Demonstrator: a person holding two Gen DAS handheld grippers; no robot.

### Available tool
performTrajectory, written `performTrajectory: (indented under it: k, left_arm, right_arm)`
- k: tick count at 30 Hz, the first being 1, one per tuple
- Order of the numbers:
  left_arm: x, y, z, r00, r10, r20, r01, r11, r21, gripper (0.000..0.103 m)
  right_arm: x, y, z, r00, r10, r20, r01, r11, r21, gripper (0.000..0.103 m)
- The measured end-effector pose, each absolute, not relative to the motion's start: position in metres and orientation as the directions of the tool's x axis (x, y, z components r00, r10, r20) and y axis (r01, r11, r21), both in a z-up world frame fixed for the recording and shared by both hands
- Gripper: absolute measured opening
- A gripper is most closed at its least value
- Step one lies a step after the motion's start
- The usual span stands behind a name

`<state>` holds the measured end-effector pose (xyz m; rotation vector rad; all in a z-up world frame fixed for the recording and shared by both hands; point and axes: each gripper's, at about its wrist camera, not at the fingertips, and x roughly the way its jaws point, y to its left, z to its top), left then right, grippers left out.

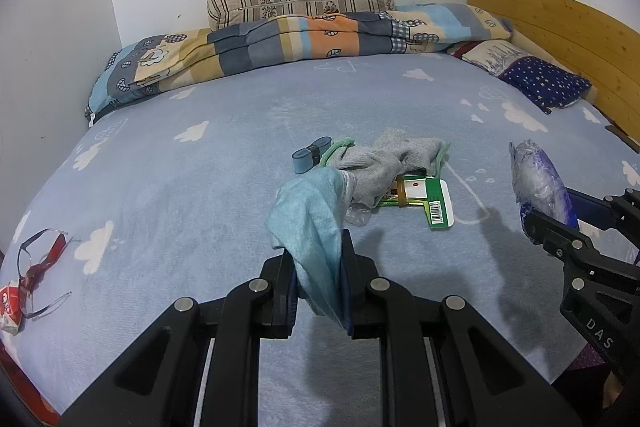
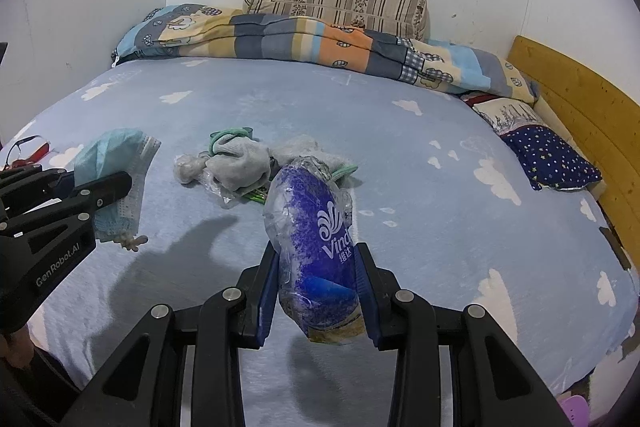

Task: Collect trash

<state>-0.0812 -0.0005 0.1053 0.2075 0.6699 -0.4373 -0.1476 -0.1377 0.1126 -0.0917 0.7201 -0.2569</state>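
Trash in both grips — left gripper [image 1: 318,291] pinching face mask [image 1: 310,223], right gripper [image 2: 318,291] squeezing tissue wrapper [image 2: 312,239]; I'd hold pressure steady, lift clear.

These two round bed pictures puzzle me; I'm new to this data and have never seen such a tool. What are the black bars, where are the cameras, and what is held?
The black bars are two hand-held grippers, each with two fingers, carried by a person. A fisheye camera sits on each and looks along its fingers, hence the round, bent view. One picture is from the left gripper, shut on a blue face mask. The other is from the right gripper, shut on a purple tissue packet. Each also shows at the edge of the other's picture. On the bed lie a grey sock, a green carton, a small blue roll, and, far left, glasses beside a red-and-white wrapper.
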Motion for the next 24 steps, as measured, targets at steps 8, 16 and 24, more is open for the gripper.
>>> performTrajectory:
  k: [8,16,24]
  left_arm:
    - [-0.0813,-0.0007,0.1053,0.697,-0.324,-0.639,0.455,0.889,0.046,0.016]
    - [-0.0819,-0.0012,0.1053,0.698,-0.323,-0.639,0.453,0.890,0.045,0.016]
    - [-0.0826,-0.0019,0.1055,0.699,-0.322,-0.639,0.453,0.890,0.047,0.016]
  right_arm:
    - [-0.1482,-0.1349,0.1118,0.723,-0.271,-0.636,0.200,0.963,-0.182,0.038]
    - [-0.1480,-0.1345,0.1114,0.723,-0.272,-0.635,0.201,0.962,-0.184,0.038]
    - [-0.1476,-0.1337,0.1113,0.723,-0.275,-0.634,0.201,0.962,-0.187,0.038]
